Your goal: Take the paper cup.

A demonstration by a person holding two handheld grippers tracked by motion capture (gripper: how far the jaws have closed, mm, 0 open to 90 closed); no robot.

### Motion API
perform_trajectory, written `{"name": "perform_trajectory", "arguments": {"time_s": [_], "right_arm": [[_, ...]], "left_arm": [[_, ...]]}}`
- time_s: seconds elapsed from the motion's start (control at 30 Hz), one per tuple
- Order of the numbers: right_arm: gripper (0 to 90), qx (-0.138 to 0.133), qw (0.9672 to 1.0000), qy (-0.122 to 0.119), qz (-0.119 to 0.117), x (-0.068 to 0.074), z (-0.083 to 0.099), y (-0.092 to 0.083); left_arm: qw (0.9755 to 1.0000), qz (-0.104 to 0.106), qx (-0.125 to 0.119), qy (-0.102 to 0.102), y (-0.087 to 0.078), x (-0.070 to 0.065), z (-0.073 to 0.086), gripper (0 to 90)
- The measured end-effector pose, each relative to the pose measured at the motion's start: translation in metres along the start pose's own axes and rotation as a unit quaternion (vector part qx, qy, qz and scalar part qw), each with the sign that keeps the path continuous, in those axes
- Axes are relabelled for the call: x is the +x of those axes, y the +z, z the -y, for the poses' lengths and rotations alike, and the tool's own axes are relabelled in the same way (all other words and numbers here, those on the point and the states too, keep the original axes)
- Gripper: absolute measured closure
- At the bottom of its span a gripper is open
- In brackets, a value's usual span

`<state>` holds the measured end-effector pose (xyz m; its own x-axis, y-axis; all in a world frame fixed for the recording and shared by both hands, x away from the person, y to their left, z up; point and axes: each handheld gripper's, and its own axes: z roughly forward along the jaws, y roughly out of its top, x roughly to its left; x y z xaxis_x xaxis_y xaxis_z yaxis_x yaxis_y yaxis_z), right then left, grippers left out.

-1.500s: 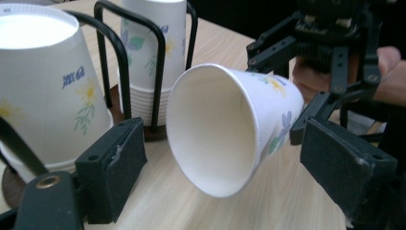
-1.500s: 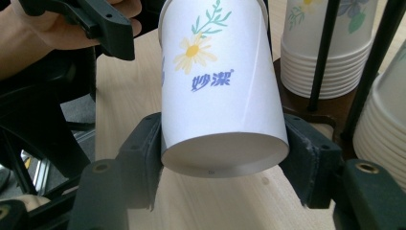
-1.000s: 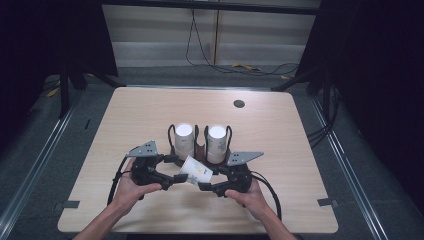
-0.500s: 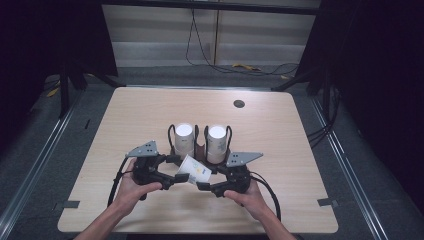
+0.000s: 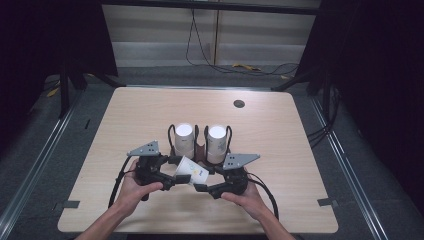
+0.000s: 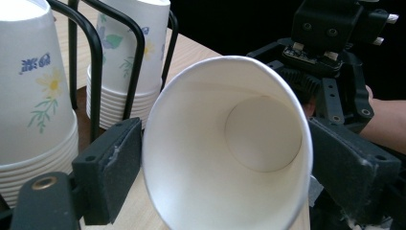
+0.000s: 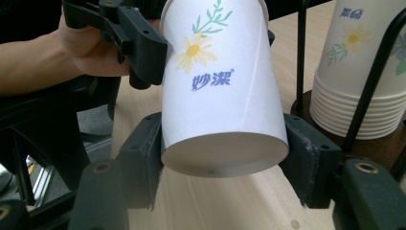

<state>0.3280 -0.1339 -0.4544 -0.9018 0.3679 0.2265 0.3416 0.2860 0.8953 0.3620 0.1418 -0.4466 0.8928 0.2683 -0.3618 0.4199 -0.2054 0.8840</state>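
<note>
The paper cup [image 5: 190, 170], lying at 6 o'clock of the cup rack [image 5: 200, 150], is grasped at its rim by the left gripper [image 5: 172, 170] and at its base by the right gripper [image 5: 200, 186], so it should be pulled apart gently, without its wall being crushed.

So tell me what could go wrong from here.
The paper cup is clamped at both ends, its rim in the left tool and its base in the right tool: thin walls may crush. Pulling apart could tear it. The cup stacks stand close behind; a swing might knock them.
</note>
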Motion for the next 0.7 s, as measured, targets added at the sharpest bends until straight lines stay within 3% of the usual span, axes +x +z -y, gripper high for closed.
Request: {"name": "perform_trajectory", "arguments": {"time_s": [0.2,0.33,0.43,0.7], "right_arm": [[37.7,0.0,1.0,-0.004,0.0,0.0006,-0.0004,0.0016],[37.8,0.003,0.9998,-0.02,0.005,0.0028,-0.0019,0.0028],[37.8,0.0,0.9999,-0.013,0.001,0.0017,-0.0029,0.0021],[36.5,0.018,0.9998,0.004,-0.005,-0.0001,-0.0026,0.0058]], "left_arm": [[1.0,0.004,0.0,0.001,0.001,-0.0002,-0.0004,13.9],[0.9999,0.001,0.006,0.013,0.0038,-0.0025,-0.0025,12.1],[0.9999,0.004,0.004,0.009,0.0035,-0.0018,-0.0028,13.5],[0.9992,-0.009,0.014,0.037,0.0027,-0.0046,-0.0024,15.2]]}}
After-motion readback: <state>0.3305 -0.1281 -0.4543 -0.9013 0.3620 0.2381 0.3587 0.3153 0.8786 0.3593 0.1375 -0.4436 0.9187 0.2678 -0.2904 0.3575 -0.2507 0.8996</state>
